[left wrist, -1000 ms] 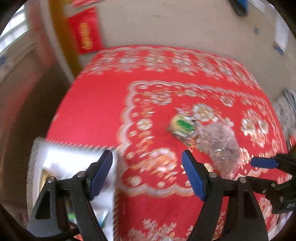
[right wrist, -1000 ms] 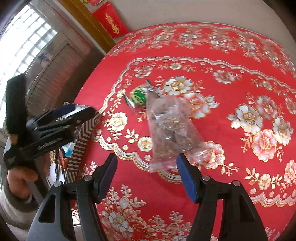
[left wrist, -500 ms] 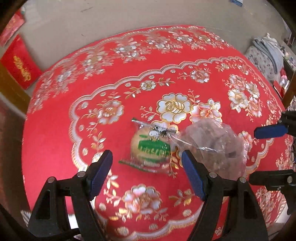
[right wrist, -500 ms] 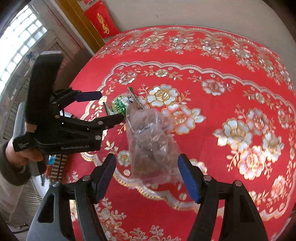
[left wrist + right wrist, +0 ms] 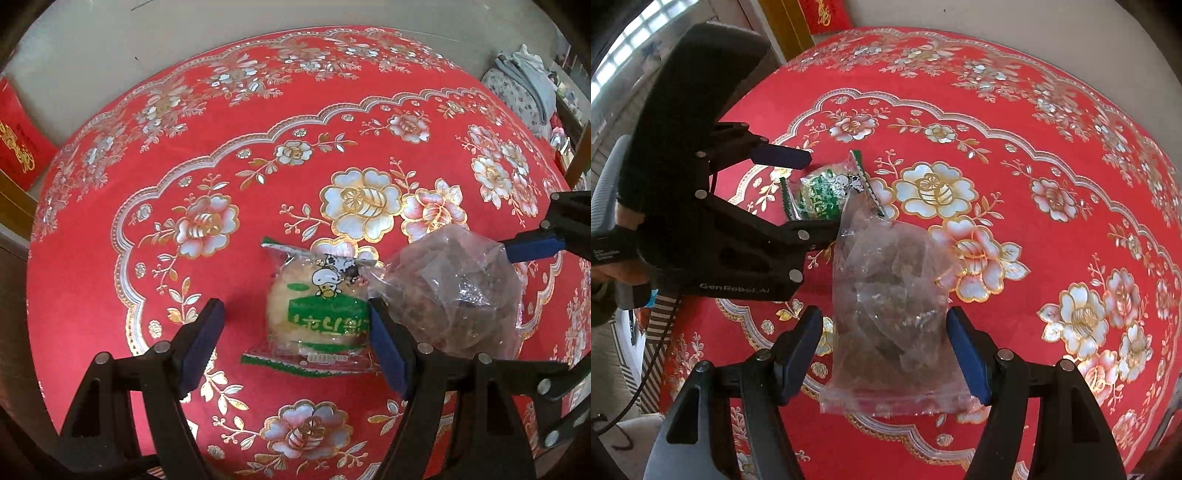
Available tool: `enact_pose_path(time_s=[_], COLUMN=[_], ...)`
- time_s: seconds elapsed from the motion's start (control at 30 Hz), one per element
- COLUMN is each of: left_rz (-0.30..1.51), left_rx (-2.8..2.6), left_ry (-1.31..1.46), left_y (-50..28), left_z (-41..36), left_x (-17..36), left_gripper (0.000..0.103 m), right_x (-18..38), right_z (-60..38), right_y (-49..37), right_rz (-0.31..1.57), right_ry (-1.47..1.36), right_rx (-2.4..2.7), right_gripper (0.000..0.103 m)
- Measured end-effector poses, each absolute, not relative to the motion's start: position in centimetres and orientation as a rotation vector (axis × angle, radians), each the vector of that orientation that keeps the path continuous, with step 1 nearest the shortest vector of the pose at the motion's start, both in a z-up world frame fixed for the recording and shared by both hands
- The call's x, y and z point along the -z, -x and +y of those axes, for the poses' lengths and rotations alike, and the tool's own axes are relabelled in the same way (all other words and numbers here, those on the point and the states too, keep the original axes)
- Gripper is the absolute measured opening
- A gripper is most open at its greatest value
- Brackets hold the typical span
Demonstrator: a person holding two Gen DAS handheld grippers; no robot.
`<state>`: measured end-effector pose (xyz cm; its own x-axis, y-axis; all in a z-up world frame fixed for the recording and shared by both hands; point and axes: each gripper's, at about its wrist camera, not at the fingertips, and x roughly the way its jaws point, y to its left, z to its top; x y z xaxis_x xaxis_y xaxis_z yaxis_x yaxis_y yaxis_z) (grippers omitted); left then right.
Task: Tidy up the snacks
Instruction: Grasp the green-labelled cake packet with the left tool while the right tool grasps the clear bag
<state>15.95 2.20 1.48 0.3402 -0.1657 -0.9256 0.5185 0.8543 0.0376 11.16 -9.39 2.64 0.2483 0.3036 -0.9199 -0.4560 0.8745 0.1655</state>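
Now both grippers stand over the snacks, where a second ago the left gripper [image 5: 295, 343] was off at the table's edge above a white container and saw the packets only from afar. It has swung in and down, and the green-labelled bun packet [image 5: 317, 317] lies between its open jaws, the right pad just beside the wrapper's edge and the left pad well clear; nothing is held. The right gripper [image 5: 884, 350] has likewise closed in on the clear bag [image 5: 890, 306] of brownish pieces: half a second ago the bag's lower end sat ahead of its pads, and now the pads flank that end, jaws open and empty, though from this angle I cannot tell whether the right pad touches the plastic. I judge this to be the approach finished for both, with the two grasps next.

Both snacks rest on the red floral tablecloth [image 5: 110, 295], touching where the bag's narrow top overlaps the bun's crimped seal. In the right wrist view the bag's long axis runs from its sealed wide end near the camera up and leftward to that top. The bun packet's long axis runs seal to seal, away from the left camera, so the left jaws span its width
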Motion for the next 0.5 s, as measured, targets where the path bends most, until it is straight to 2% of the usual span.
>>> enact_pose_path(time_s=[0.5], left_rz=[1.151], left_rx=[0.418], left_ry=[-0.304], left_y=[-16.5], left_z=[2.1], left_x=[-1.5], left_gripper=[0.077], right_x=[-1.2], right_z=[-8.6], right_y=[-11.5], right_rz=[1.223], right_ry=[0.162], right_rx=[-0.481], right_gripper=[0.069])
